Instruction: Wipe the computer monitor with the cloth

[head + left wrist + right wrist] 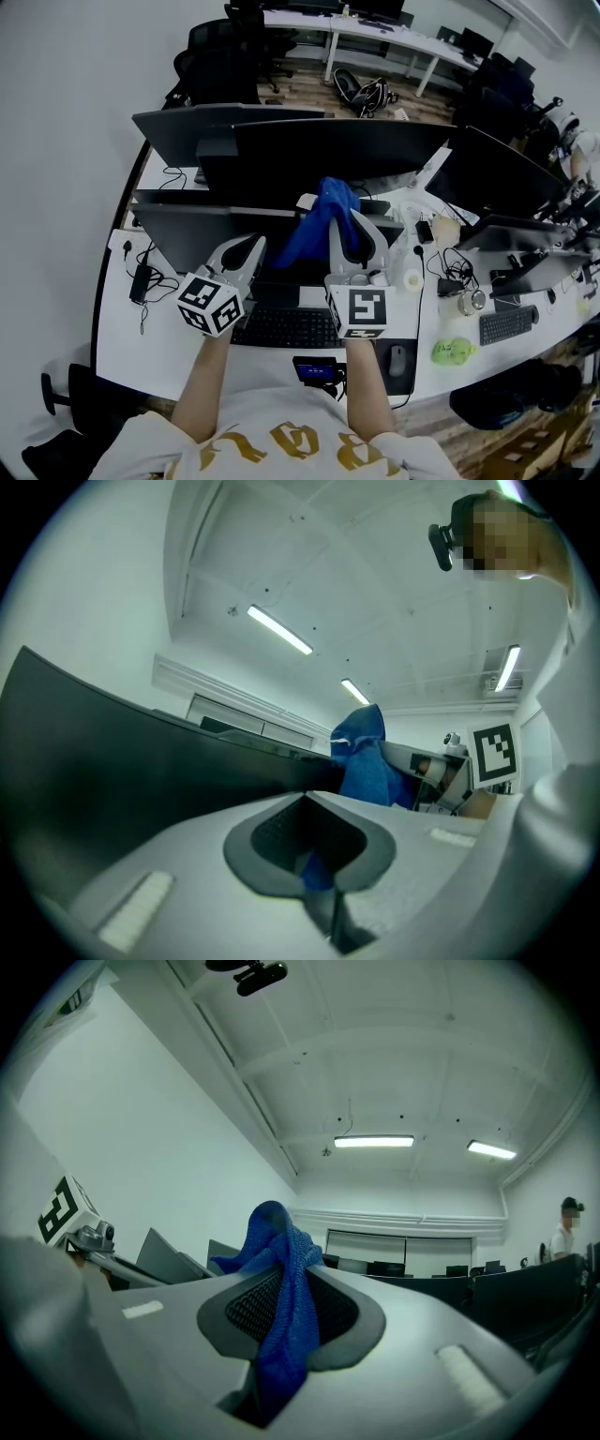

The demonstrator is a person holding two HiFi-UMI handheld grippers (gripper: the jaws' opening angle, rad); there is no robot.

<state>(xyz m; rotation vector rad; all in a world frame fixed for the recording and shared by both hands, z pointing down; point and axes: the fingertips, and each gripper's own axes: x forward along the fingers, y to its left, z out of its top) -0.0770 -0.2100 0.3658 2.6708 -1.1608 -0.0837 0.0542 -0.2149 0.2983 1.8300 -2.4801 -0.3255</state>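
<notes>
Now | left gripper, right gripper: jaws pinching cloth (blue) | near monitor.

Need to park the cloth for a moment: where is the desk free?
The front-left desk, between the black cables and the keyboard, is bare. Right of the mouse it is crowded: white roll, green object, second keyboard.
</notes>
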